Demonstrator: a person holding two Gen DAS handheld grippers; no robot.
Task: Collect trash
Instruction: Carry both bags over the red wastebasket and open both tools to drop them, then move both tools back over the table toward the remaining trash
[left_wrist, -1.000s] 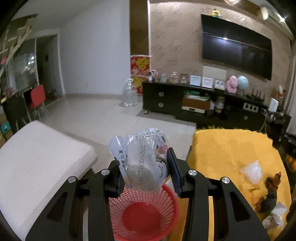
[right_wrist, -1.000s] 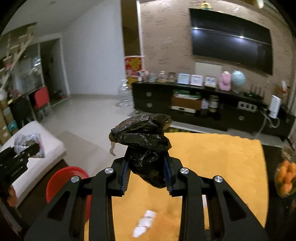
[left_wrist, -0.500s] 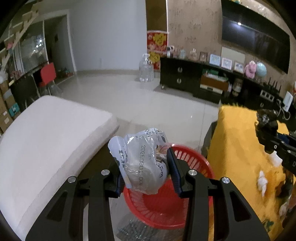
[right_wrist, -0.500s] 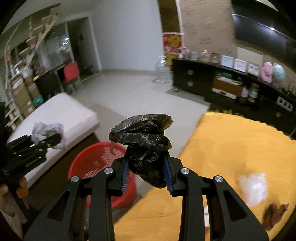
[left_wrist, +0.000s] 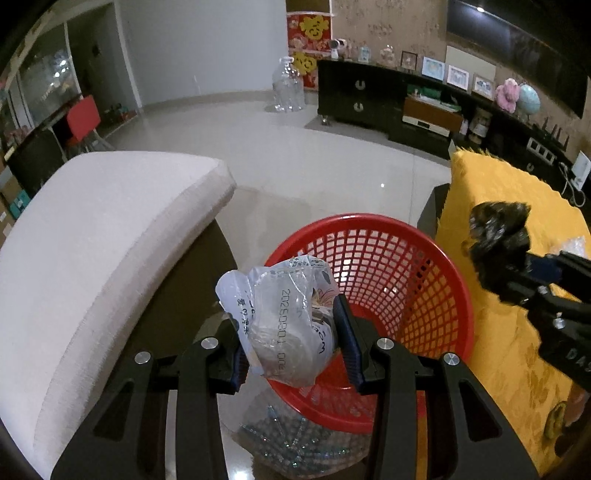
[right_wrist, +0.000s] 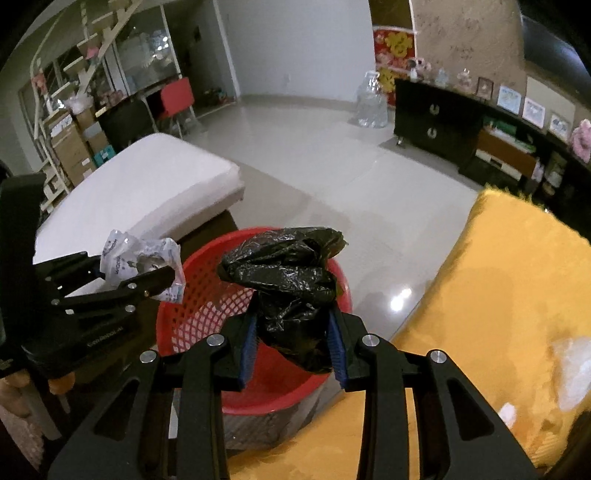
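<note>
Seen from the left wrist, the left gripper (left_wrist: 291, 328) clamps a crumpled clear plastic wrapper (left_wrist: 286, 321) printed with dark text, at lower centre of the frame, in front of the near rim of a red mesh basket (left_wrist: 399, 280) standing on the pale floor. At the right edge, the right gripper (left_wrist: 517, 273) pinches a wadded black plastic bag (left_wrist: 496, 229) beside the basket, over a yellow cloth (left_wrist: 509, 354). A white cushion (left_wrist: 92, 240) fills the left. Small pale scraps, possibly more trash, lie blurred at the cloth's right edge.
</note>
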